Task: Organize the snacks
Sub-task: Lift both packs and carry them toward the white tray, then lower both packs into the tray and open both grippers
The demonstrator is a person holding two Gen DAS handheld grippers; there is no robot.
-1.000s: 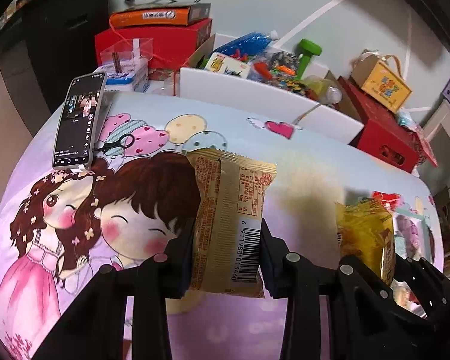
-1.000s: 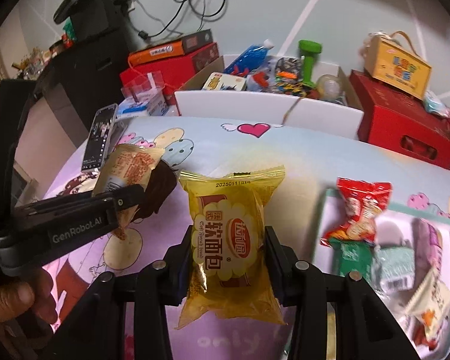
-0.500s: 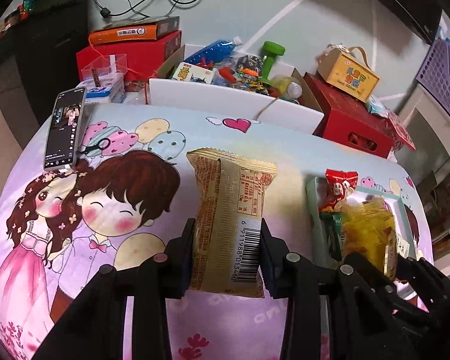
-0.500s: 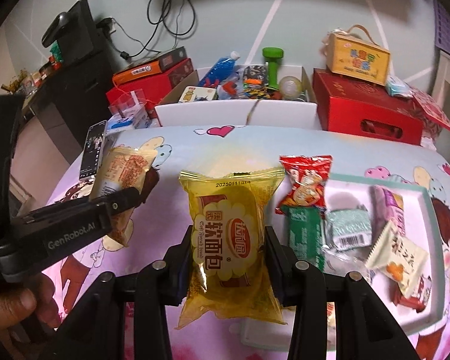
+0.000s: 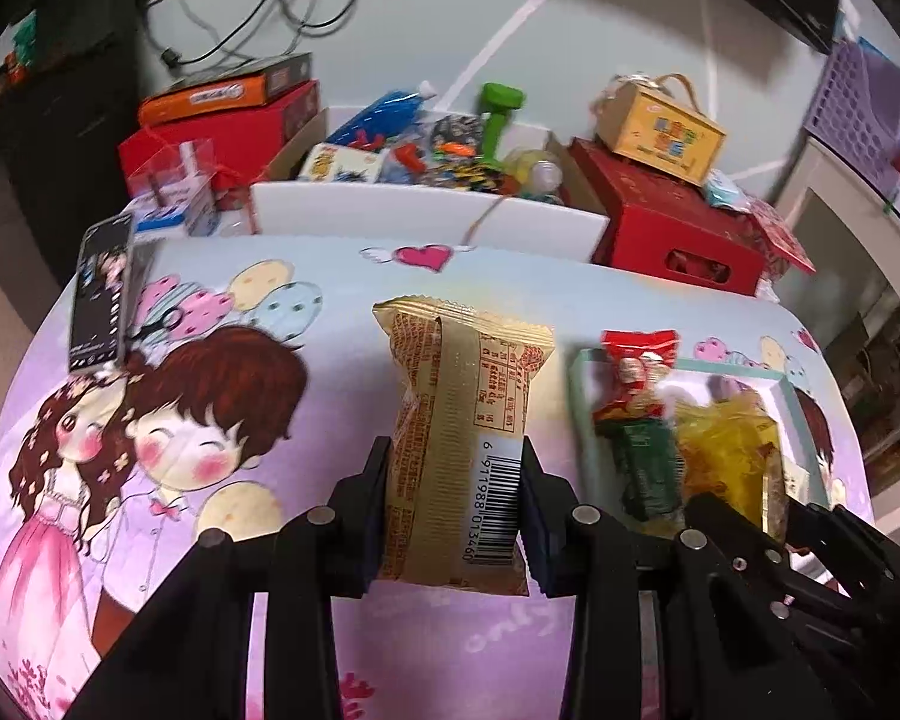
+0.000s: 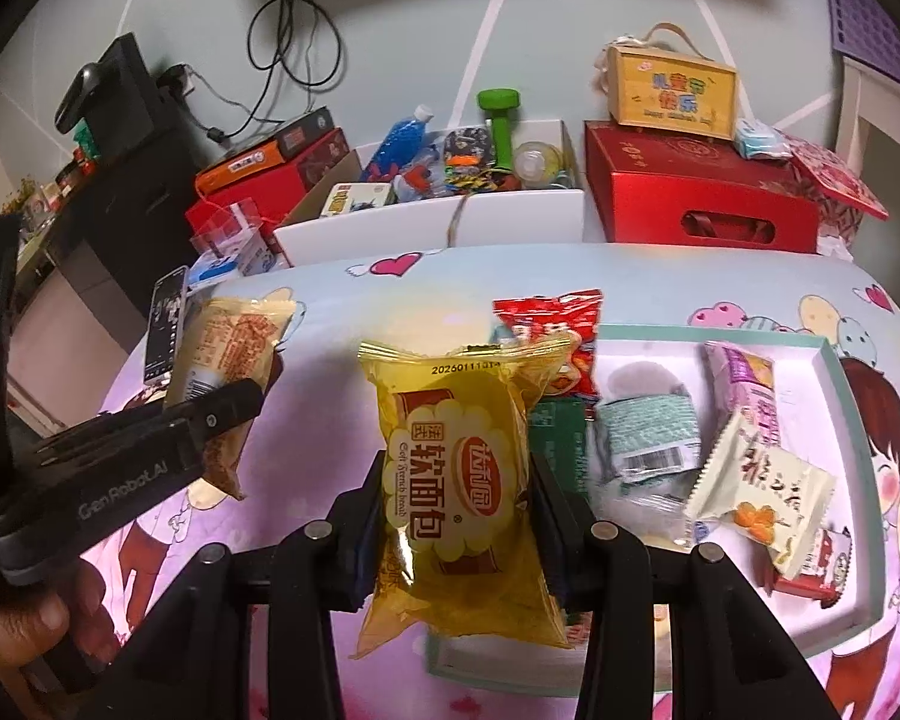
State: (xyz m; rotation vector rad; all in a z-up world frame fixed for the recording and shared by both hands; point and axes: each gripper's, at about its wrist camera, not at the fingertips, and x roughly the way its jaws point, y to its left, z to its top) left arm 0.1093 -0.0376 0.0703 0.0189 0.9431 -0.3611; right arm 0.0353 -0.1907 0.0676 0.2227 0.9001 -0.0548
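My left gripper (image 5: 453, 501) is shut on a tan-gold snack packet (image 5: 459, 420), barcode side up, held above the cartoon tablecloth left of the tray. It also shows in the right wrist view (image 6: 228, 360). My right gripper (image 6: 456, 510) is shut on a yellow soft-bread packet (image 6: 456, 468) and holds it over the left edge of the teal-rimmed tray (image 6: 834, 372). The tray holds several snacks, among them a red packet (image 6: 570, 324), a green packet (image 6: 561, 426) and a white packet (image 6: 762, 486). The tray (image 5: 789, 402) and yellow packet (image 5: 726, 450) show in the left wrist view.
A phone (image 5: 102, 294) lies at the table's far left. Behind the table stand a white box of toys (image 6: 438, 216), red boxes (image 6: 696, 192) and a yellow wooden box (image 6: 672, 84). A hand (image 6: 24, 630) holds the left gripper's handle.
Both grippers have moved right with their packets. The tray has come fully into view and the yellow packet now hangs over its left edge.
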